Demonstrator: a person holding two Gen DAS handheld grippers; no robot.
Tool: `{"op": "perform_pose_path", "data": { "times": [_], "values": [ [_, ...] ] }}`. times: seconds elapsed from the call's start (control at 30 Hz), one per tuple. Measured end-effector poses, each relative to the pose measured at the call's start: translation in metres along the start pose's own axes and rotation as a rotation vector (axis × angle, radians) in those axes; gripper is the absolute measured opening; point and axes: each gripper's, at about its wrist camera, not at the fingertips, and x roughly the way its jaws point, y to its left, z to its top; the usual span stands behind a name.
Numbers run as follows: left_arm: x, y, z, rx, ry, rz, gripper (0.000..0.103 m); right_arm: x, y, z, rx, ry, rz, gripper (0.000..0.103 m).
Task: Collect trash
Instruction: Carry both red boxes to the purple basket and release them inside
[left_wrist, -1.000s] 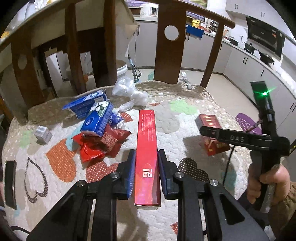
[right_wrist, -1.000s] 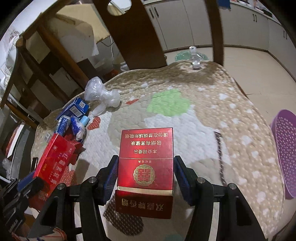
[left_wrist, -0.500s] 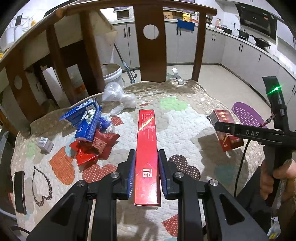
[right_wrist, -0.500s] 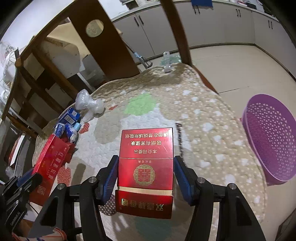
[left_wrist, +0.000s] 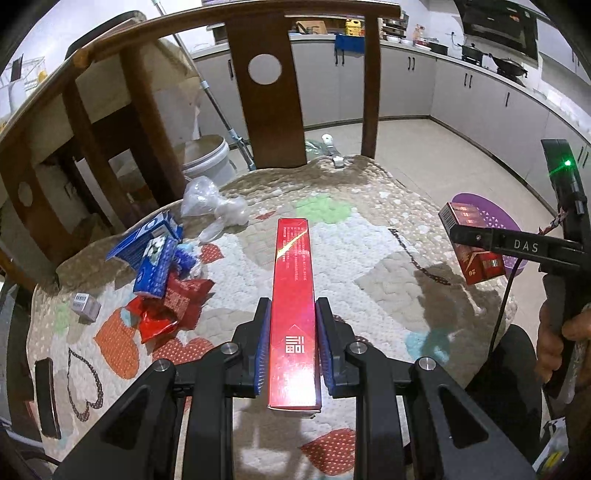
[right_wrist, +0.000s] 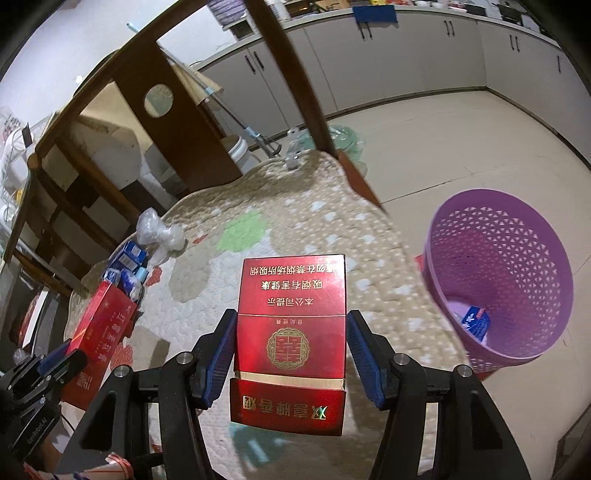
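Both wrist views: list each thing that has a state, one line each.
Left hand-held gripper: shut on long red carton.
Right hand-held gripper: shut on cigarette pack, lid flipped open.
Purple basket: upright on floor, blue packet inside.
Red wrapper: torn, crumpled on quilt.

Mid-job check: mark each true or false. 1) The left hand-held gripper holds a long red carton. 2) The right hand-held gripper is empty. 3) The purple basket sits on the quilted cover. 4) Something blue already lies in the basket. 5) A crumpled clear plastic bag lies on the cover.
1) True: the left hand-held gripper clamps the long red carton.
2) False: the right hand-held gripper is shut on a red cigarette pack.
3) False: the purple basket stands on the floor beside the quilted cover.
4) True: a blue wrapper lies at its bottom.
5) True: the plastic bag lies near the blue packets.
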Motion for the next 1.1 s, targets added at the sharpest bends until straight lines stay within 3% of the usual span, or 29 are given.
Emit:
{"op": "perform_pose_path", "data": {
  "times": [0.47, 0.83, 1.1],
  "values": [
    [0.001, -0.046, 0.028, 0.074, -0.012, -0.069, 0.023, -0.029, -0.057, 0.005, 0.062, -0.055, -0.057, 0.063],
    [0.030, -0.143, 0.089, 0.178, -0.015, -0.265, 0.023, -0.058, -0.133, 0.015, 0.159, -0.135, -0.145, 0.063],
    [0.075, -0.219, 0.116, 0.248, 0.054, -0.386, 0.023, -0.059, -0.182, 0.021, 0.246, -0.154, -0.150, 0.063]
  ]
}}
